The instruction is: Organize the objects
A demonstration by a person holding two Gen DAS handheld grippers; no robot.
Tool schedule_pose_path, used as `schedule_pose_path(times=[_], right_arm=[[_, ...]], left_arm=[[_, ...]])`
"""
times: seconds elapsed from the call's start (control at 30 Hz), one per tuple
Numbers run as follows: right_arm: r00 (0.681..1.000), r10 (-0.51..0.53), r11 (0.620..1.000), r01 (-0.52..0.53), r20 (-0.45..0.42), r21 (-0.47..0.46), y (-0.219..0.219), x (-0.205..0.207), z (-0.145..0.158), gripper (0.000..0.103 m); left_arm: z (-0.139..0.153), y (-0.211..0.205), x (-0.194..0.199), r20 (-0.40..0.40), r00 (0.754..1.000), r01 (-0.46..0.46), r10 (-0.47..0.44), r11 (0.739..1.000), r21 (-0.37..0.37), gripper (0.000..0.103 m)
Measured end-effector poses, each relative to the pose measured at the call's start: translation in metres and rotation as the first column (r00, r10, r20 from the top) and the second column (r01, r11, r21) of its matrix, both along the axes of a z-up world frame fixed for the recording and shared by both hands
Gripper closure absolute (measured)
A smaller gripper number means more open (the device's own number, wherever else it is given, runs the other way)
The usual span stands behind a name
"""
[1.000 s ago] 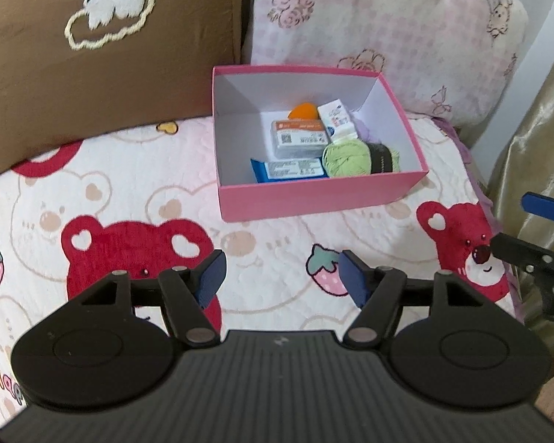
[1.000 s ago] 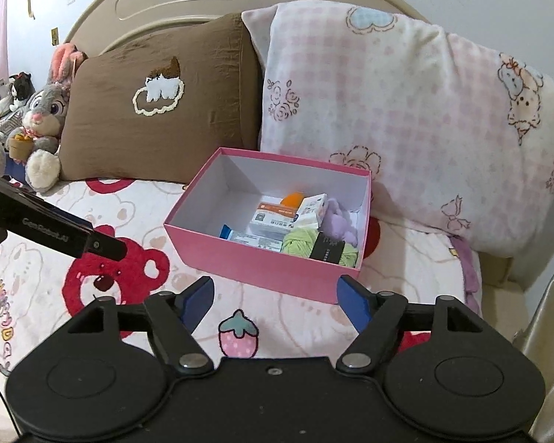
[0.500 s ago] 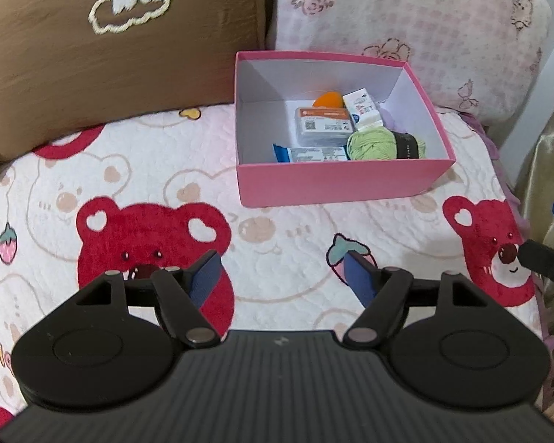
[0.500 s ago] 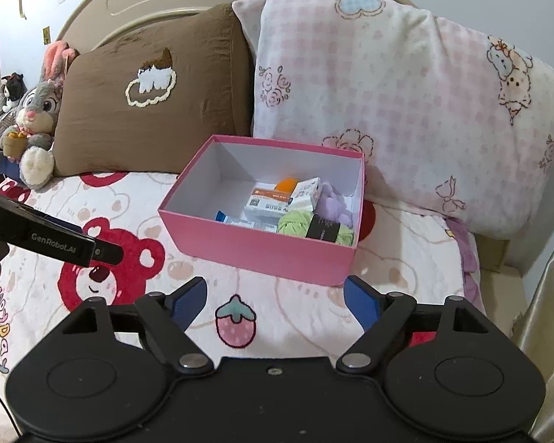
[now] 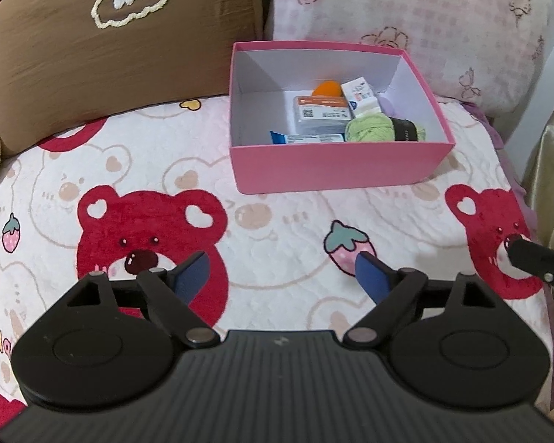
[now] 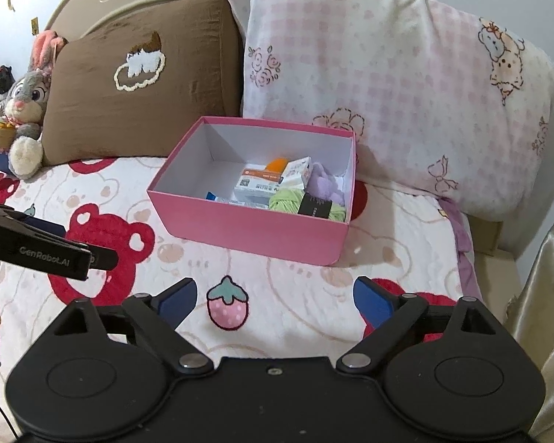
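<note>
Bedspread (image 5: 158, 170) with red bears lies under both grippers. Left gripper (image 5: 282, 271) has its fingers spread, holding nothing; the pink box (image 5: 336, 168) sits ahead and slightly right, well apart. Right gripper (image 6: 273, 295), fingers also spread and empty, faces the same box (image 6: 247, 229), holding green yarn (image 6: 288, 199) and packets. Pillows stand behind.

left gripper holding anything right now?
No. The left gripper is open and holds nothing; only the bedspread shows between its blue fingers, short of the pink box.
</note>
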State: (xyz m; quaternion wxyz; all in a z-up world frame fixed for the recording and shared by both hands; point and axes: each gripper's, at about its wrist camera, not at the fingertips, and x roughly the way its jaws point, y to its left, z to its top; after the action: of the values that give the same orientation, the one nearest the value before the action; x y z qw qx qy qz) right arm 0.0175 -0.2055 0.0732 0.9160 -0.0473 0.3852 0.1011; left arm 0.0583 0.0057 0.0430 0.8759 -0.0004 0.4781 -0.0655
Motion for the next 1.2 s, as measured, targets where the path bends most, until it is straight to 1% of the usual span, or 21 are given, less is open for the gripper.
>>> schedule_pose_path(times=[0.13,0.2,0.27,0.47,0.57,0.67,0.87,1.2], right_arm=[[1.0,-0.016,1.0,0.017,-0.015,0.007,-0.002,0.0,-0.003,0.009],[1.0,-0.024,1.0,0.025,-0.017,0.006,-0.003,-0.001,-0.003,0.008],[0.999,-0.036,0.999,0.036,-0.018,0.008,-0.004,-0.001,-0.004,0.008],[0.999,-0.047,0.999,0.048,-0.02,0.021,-0.007,-0.002,-0.003,0.008],[0.999,-0.051,0.998,0.051,-0.02,0.027,-0.009,-0.003,-0.003,0.008],[0.998,-0.055,0.998,0.056,-0.021,0.027,-0.011,-0.005,-0.003,0.008],[0.997,-0.073,0.997,0.073,-0.024,0.037,-0.017,-0.007,-0.002,0.008],[0.996,-0.079,0.996,0.081,-0.045,0.042,-0.02,-0.006,-0.006,0.008]], left_arm=[[-0.002,-0.005,-0.004,-0.001,1.0,0.003,-0.003,1.0,-0.005,0.005],[-0.003,-0.006,-0.004,-0.004,1.0,0.002,-0.002,1.0,0.001,0.005],[-0.004,-0.006,-0.004,-0.02,1.0,-0.014,0.014,1.0,0.011,0.001],[-0.007,-0.007,-0.008,-0.032,0.998,-0.05,0.051,0.998,0.039,0.001],[-0.007,-0.011,-0.009,-0.051,0.998,-0.028,0.031,0.997,0.068,0.001],[-0.004,-0.013,-0.012,-0.041,0.999,-0.023,0.027,0.996,0.087,0.001],[0.002,-0.012,-0.019,-0.036,0.999,-0.034,0.036,0.997,0.063,0.001],[-0.006,-0.015,-0.021,-0.064,0.997,-0.039,0.044,0.996,0.074,0.0]])
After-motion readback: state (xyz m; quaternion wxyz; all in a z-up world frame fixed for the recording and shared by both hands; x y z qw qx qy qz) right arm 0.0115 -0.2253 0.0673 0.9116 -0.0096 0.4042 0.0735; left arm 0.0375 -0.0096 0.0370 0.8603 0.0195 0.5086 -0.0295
